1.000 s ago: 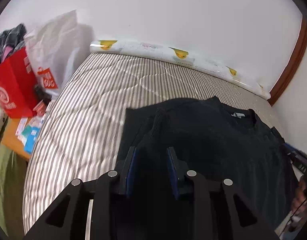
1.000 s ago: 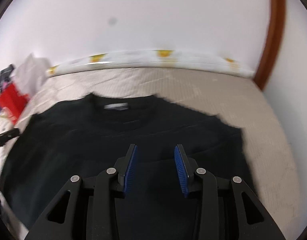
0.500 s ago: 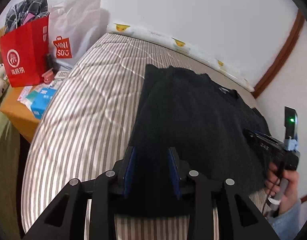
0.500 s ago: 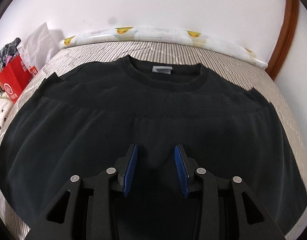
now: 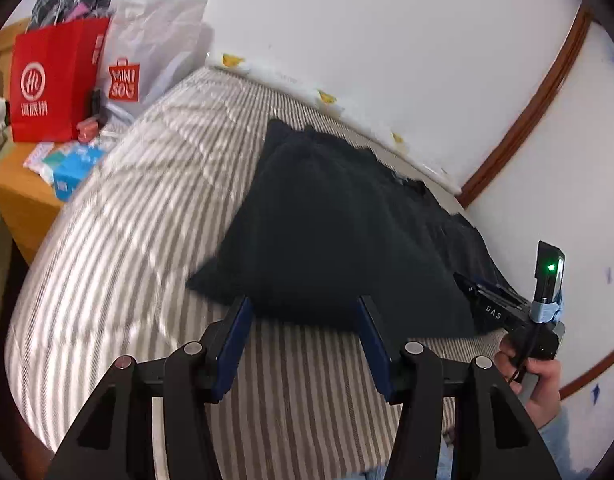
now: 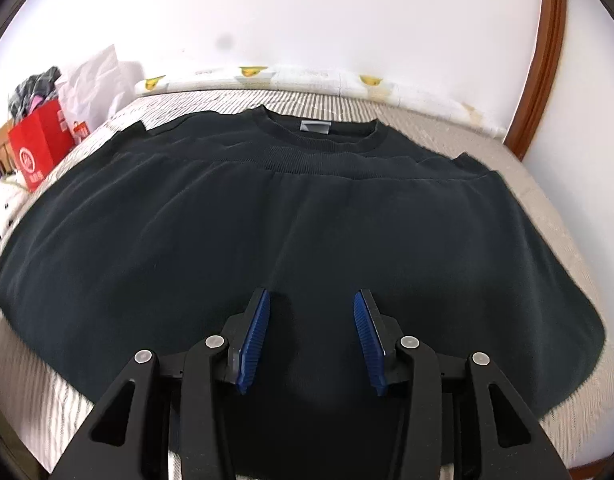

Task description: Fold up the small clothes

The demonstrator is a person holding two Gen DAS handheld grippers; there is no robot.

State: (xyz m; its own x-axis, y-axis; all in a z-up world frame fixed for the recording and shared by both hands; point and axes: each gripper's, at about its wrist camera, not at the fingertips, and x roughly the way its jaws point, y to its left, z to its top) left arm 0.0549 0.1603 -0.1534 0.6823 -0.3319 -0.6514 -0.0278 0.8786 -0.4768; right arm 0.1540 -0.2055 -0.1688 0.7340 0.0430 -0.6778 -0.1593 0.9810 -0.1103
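Observation:
A black sweater [image 5: 339, 232] lies flat on the striped bed [image 5: 147, 220]. In the right wrist view the sweater [image 6: 307, 208] is doubled over, its ribbed hem lying just below the collar with the grey label [image 6: 316, 126]. My left gripper [image 5: 303, 302] hovers at the sweater's near left edge; its jaws are opening, with nothing between the pads. My right gripper [image 6: 312, 294] hangs over the sweater's near part, jaws opening, cloth beneath them but not pinched. The left wrist view also shows the right gripper [image 5: 507, 304], held by a hand [image 5: 539, 376].
A red paper bag [image 5: 55, 80] and a white shopping bag [image 5: 147, 60] stand on a wooden bedside table [image 5: 23, 196] left of the bed, among small packets. A duck-print bolster [image 6: 307, 78] lines the white wall. Brown trim [image 5: 527, 112] runs up the right.
Both grippers drew back toward the bed's near edge. The left gripper let go of the black cloth and its jaws spread wide. The right jaws widened slightly.

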